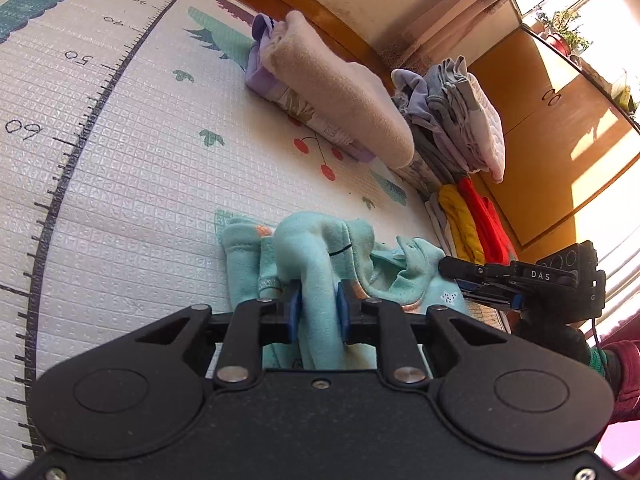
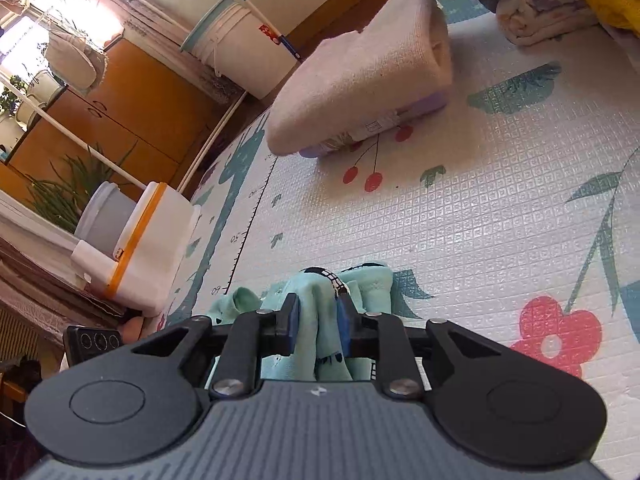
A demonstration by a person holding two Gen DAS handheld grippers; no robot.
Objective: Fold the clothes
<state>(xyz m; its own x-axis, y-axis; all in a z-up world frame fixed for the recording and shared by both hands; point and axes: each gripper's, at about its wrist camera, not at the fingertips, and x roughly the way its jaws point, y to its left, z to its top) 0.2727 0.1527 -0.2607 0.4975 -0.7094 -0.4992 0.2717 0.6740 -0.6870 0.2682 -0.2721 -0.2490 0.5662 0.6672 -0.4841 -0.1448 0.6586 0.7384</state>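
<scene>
The mint garment [image 1: 320, 264] lies bunched on the play mat [image 1: 132, 168], close in at 6 o'clock. My left gripper [image 1: 319, 312] pinches a fold of it; my right gripper [image 2: 319, 320] pinches another bit. Looks like the spread-out step, pre-fold. Next, I reckon: pull the two apart, lay it flat. Folded towel [image 1: 340, 92] at 12; clothes stack [image 1: 460, 128] at 2. White tub w/ orange band [image 2: 148, 248] at 9, right view; contents hidden.
</scene>
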